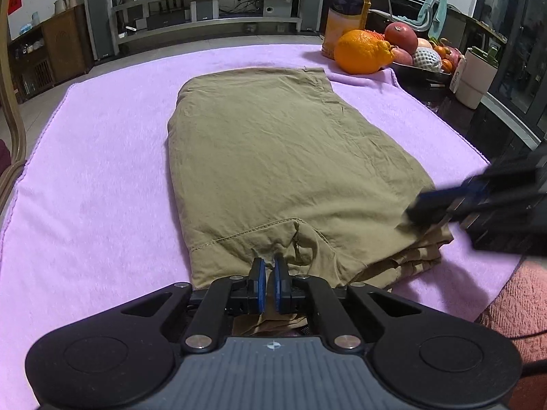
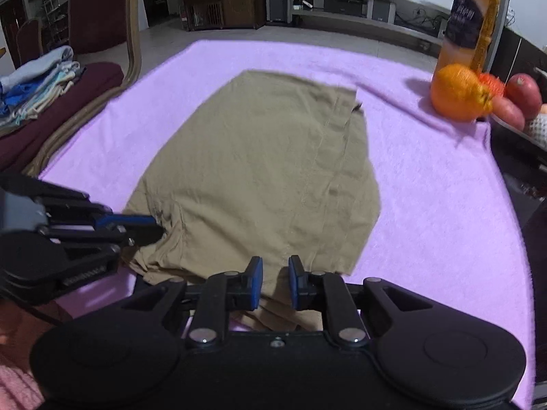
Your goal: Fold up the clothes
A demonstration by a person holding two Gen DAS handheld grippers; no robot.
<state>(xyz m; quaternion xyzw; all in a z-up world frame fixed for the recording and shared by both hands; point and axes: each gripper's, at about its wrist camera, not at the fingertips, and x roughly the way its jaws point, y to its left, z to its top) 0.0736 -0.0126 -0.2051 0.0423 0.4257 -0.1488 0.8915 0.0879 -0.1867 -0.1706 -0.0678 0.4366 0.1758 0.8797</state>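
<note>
- Khaki trousers (image 1: 273,157) lie folded on purple towel (image 1: 95,171).
- Left gripper (image 1: 268,268) nearly closed, pinching trousers' near edge.
- Right gripper (image 2: 275,273) slightly spread over same edge, gripping nothing.
- Fits mid-fold or final tidy; can't tell which.

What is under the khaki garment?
The khaki garment lies on a purple towel; folded layers show at its near edge. What the towel covers is hidden.
</note>
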